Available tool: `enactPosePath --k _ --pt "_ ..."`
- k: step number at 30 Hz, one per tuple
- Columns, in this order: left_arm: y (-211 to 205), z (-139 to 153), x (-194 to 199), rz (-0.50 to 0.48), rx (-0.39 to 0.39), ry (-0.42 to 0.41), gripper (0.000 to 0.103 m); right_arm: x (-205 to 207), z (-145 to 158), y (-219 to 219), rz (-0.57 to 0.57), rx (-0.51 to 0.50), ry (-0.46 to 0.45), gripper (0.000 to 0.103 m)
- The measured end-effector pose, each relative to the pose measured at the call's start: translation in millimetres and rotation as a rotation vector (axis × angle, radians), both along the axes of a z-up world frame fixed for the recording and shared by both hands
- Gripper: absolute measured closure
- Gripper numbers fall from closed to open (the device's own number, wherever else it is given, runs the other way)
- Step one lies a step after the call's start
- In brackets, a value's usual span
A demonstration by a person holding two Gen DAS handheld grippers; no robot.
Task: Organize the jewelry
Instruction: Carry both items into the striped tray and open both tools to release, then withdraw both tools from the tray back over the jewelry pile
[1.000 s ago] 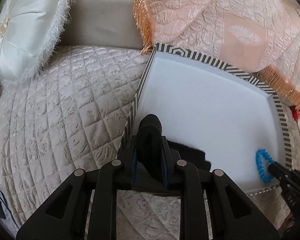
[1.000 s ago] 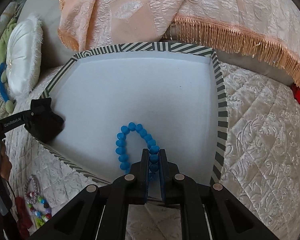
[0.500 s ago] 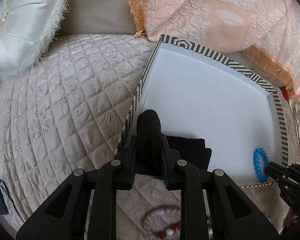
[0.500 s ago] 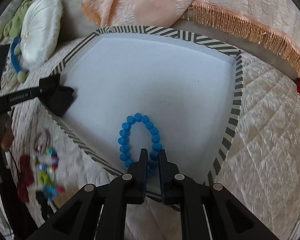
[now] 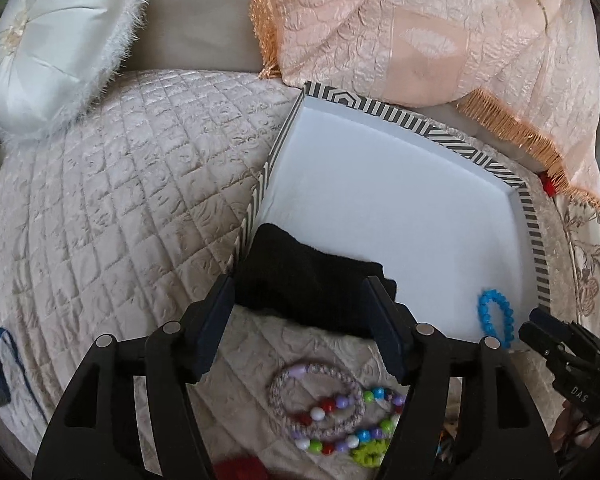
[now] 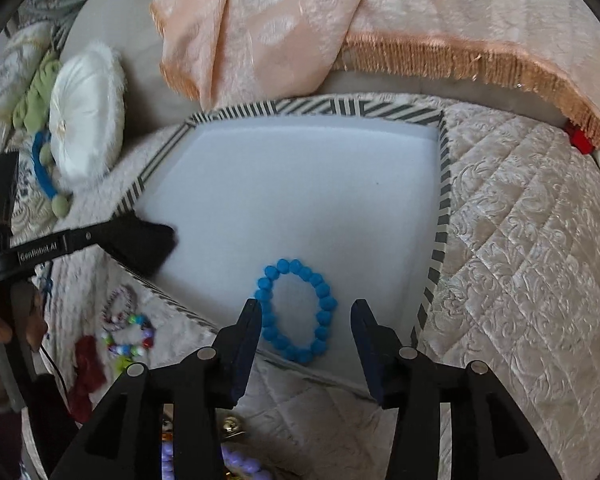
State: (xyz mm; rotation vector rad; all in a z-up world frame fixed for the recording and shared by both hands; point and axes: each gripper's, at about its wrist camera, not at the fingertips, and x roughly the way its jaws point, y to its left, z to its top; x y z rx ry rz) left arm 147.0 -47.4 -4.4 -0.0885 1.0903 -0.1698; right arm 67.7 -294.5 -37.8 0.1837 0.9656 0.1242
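A striped-rim tray (image 5: 416, 123) with a white floor lies on the quilted bed; it also shows in the right wrist view (image 6: 440, 216). A black cloth (image 5: 312, 280) lies over its near left corner, between the fingers of my open left gripper (image 5: 300, 300). It also shows in the right wrist view (image 6: 148, 240). A blue bead bracelet (image 6: 296, 312) lies flat in the tray's near right part, just beyond my open right gripper (image 6: 305, 320). The bracelet also shows in the left wrist view (image 5: 496, 316). Braided and multicoloured bead bracelets (image 5: 332, 412) lie on the quilt under my left gripper.
A white round cushion (image 5: 56, 40) and a peach fringed throw (image 5: 420, 32) lie behind the tray. A small red thing (image 6: 578, 138) sits under the throw's fringe. More beads (image 6: 236, 460) and a red cloth piece (image 6: 86, 368) lie on the quilt near me.
Both grippers opened. The left let go of the black cloth at the tray's corner; the right let go of the blue bracelet in the tray. Both drew back a little.
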Motion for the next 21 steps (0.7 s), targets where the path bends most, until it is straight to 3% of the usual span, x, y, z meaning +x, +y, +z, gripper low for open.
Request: enactPosePath --k 4,9,21 --pt "4.4 12.0 -24.0 0.001 0.015 -0.039 0.037 -17.7 20.9 1.0 -0.021 0.037 -0.046 0.059" --pt "10.4 25.3 -56.9 0.004 0.033 -0.099 0.037 -51.0 39.2 18.8 -0.026 0.000 -0.113 0.059" --pt "17.5 51.7 -134.8 -0.006 0.076 -0.232 0.037 -116.0 49.0 52.2 -0.042 -0.065 -0.175 0.059"
